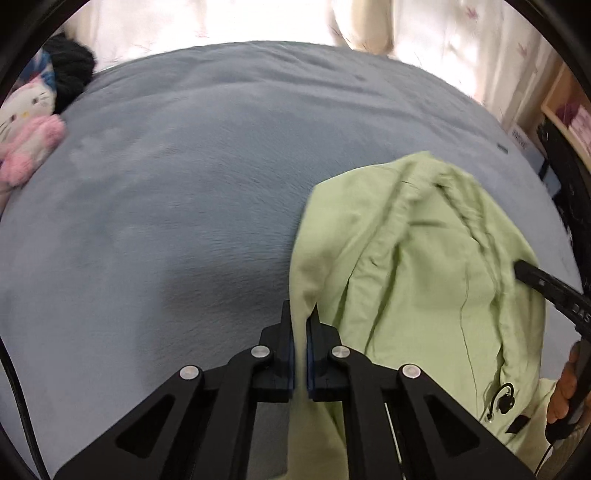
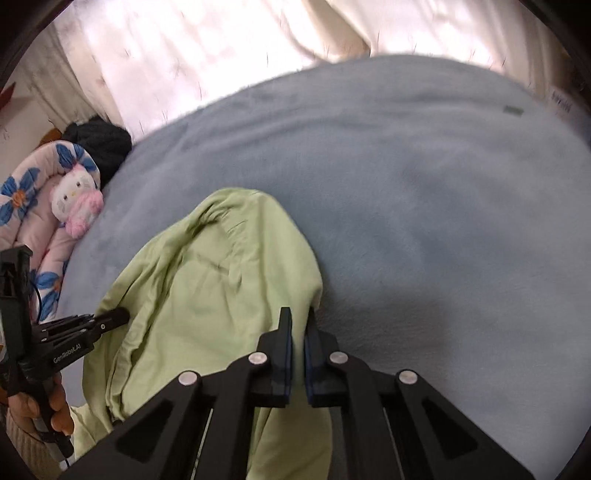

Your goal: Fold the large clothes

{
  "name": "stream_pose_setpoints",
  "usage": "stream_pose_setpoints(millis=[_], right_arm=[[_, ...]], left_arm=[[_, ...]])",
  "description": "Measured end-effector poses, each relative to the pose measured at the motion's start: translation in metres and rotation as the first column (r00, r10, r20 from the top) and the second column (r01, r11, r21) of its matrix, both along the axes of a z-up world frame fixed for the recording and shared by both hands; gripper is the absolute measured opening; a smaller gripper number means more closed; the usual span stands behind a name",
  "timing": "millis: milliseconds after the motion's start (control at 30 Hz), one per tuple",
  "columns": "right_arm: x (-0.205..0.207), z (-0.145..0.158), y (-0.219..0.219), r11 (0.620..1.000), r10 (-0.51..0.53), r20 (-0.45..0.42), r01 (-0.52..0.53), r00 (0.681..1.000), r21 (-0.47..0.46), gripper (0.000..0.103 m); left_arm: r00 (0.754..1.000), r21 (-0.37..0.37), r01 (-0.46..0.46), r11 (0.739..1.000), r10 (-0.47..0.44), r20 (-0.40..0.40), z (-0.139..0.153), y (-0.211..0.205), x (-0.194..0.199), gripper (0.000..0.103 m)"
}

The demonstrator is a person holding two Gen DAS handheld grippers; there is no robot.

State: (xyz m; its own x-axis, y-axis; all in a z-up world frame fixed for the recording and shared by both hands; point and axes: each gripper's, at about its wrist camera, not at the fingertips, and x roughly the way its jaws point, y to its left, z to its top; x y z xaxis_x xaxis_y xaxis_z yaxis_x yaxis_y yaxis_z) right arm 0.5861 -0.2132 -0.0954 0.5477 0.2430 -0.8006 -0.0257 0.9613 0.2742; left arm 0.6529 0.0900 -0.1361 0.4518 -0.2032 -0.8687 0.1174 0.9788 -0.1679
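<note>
Folding has barely begun: your left gripper (image 1: 300, 314) and right gripper (image 2: 298, 317) each pinch an edge of the rumpled pale-green cotton jacket (image 1: 417, 266) lying unfolded on the grey-blue plush bed (image 1: 184, 177).

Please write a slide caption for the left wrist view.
Left gripper pinches the light green jacket's edge over a grey-blue blanket.

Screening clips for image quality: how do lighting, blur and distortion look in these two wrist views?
Left wrist view: curtains blown out white, green jacket slightly motion-blurred, blanket bulges from fisheye, soft shadow ahead of the left tool. Right wrist view: same overexposed backlight, smeared blanket edge, plush toy soft, right tool sharp, dark corner vignetting.
</note>
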Motion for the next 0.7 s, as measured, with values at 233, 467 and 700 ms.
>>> stream_pose_setpoints(millis=[233,467,700], right_arm=[[-0.082,0.081,-0.008,0.998,0.068,0.125,-0.066,0.990,-0.022,0.003],[-0.214,0.148,0.017,0.976,0.198,0.273,-0.165,0.941,-0.139,0.004],[-0.334,0.126,0.009,0.957,0.182,0.106,-0.151,0.978,-0.249,0.049]], left_arm=[[0.998,-0.035,0.051,0.998,-0.049,0.051,0.062,0.025,-0.077,0.002],[0.993,-0.094,0.085,0.992,-0.076,0.091,0.117,0.065,-0.214,0.003],[0.989,-0.021,0.130,0.991,-0.131,-0.069,0.082,0.094,-0.340,0.009]])
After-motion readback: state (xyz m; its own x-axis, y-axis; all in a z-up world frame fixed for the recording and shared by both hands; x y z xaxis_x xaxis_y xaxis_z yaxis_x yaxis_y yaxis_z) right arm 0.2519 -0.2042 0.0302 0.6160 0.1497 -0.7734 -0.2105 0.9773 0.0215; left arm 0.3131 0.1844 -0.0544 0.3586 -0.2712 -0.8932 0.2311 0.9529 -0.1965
